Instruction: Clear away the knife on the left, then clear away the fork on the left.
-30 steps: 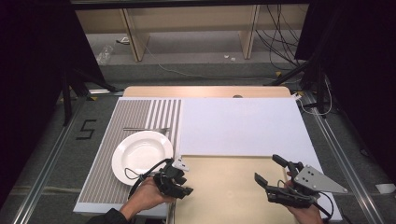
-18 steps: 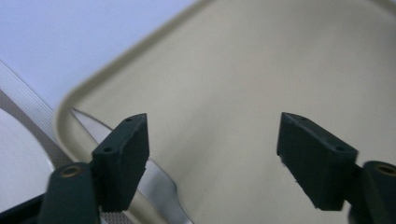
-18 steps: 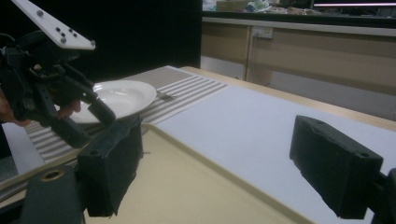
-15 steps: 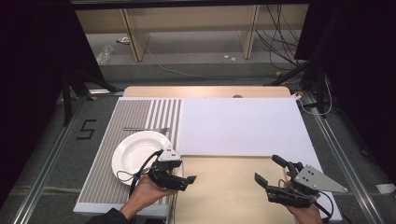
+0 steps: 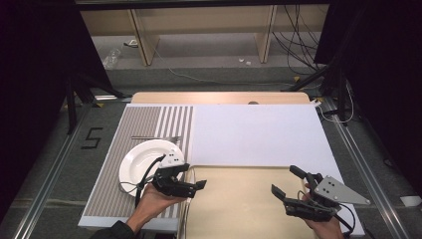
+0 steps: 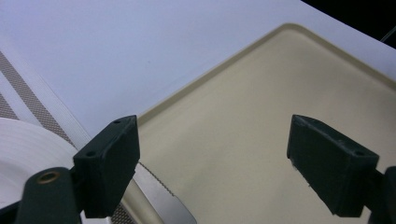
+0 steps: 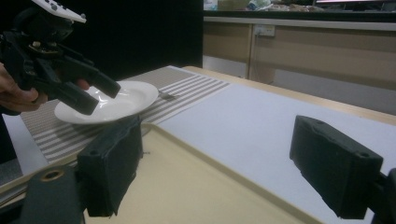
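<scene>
My left gripper [image 5: 192, 178] hangs open over the seam between the striped placemat [image 5: 144, 122] and the beige tray [image 5: 234, 199], jaws pointing right, nothing between them. In its own view the open left gripper [image 6: 222, 163] looks down on the tray's corner [image 6: 243, 121], with the white plate [image 6: 25, 151] at the left and a silvery knife blade [image 6: 163, 207] beside the tray's edge. The white plate [image 5: 142, 162] lies on the placemat just left of that hand. My right gripper [image 5: 286, 181] is open and empty over the tray's right part. A fork [image 5: 157, 137] lies beyond the plate.
A large white mat [image 5: 254, 132] covers the table's middle and right behind the tray. The right gripper view shows the other hand's gripper [image 7: 70, 84] in front of the plate [image 7: 116, 100], and the fork [image 7: 168, 95] on the stripes.
My left gripper has swung right, from over the plate's near rim to the tray's left edge. The right gripper has stayed where it was.
</scene>
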The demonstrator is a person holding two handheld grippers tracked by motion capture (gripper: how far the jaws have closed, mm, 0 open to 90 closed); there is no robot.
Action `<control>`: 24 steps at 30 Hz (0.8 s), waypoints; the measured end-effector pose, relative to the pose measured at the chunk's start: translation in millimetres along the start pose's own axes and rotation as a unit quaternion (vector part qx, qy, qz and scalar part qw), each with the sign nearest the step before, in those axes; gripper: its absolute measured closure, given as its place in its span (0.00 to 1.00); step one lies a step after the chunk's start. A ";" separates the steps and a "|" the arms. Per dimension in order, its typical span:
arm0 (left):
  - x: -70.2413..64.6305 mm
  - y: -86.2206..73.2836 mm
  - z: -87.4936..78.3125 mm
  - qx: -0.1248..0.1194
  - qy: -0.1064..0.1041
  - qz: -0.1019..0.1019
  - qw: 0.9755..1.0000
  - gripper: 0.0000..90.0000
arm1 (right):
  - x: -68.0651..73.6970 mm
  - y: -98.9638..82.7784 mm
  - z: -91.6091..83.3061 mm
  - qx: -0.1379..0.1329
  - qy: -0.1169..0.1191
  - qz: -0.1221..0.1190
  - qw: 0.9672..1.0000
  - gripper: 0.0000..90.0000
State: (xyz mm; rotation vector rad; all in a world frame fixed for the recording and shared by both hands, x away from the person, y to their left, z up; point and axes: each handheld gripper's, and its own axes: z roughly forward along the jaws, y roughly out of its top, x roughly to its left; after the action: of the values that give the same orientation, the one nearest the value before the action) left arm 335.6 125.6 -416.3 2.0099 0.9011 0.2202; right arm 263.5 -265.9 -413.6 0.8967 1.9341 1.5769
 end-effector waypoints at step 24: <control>37.3 3.3 -30.1 -0.042 0.036 -0.035 0.998 0.19 | 0.2 -0.8 0.8 0.003 0.001 0.008 1.000 0.20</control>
State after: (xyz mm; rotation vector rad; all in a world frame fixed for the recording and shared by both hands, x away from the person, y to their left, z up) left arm 349.9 169.5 -402.9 1.9002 0.9893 0.2890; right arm 263.9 -265.3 -414.6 0.9154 1.9384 1.5824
